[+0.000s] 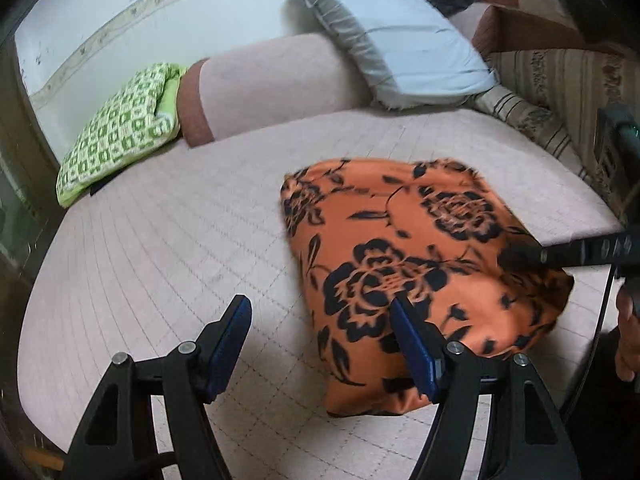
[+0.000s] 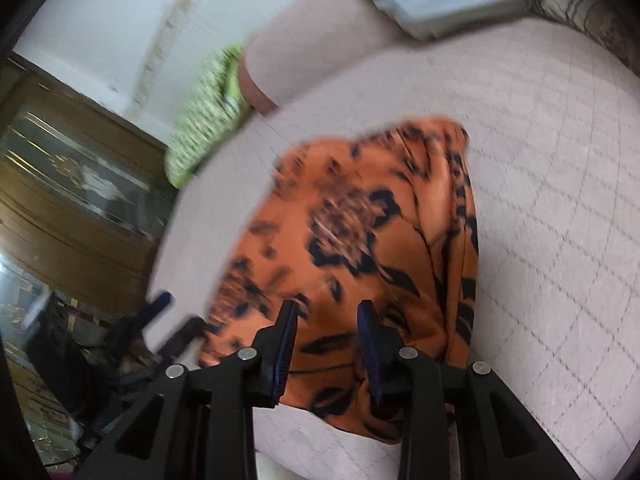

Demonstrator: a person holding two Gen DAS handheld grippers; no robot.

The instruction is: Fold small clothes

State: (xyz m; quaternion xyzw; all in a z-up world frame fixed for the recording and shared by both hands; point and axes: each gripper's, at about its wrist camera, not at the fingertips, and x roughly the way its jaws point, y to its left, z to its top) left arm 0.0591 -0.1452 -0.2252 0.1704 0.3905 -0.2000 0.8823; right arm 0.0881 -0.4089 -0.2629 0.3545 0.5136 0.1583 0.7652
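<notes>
An orange cloth with black flowers [image 1: 404, 240] lies folded in a rough rectangle on the pale pink quilted mattress [image 1: 160, 240]. My left gripper [image 1: 320, 314] hovers open at the cloth's near left edge; its right finger overlaps the fabric in view, and nothing is pinched. A black finger [image 1: 560, 256] of the right gripper reaches in over the cloth's right side. In the right wrist view the right gripper [image 2: 327, 310] stands partly open just above the orange cloth [image 2: 360, 220]. Fabric shows through the gap, but the pads do not press on it.
A green patterned cushion [image 1: 116, 140], a pink bolster [image 1: 272, 84] and a pale blue pillow [image 1: 400, 40] line the far side. Striped upholstery [image 1: 560, 80] rises at the right. A wooden glass-fronted cabinet [image 2: 80, 184] stands past the mattress's left edge. A hand [image 1: 628, 332] shows at the right rim.
</notes>
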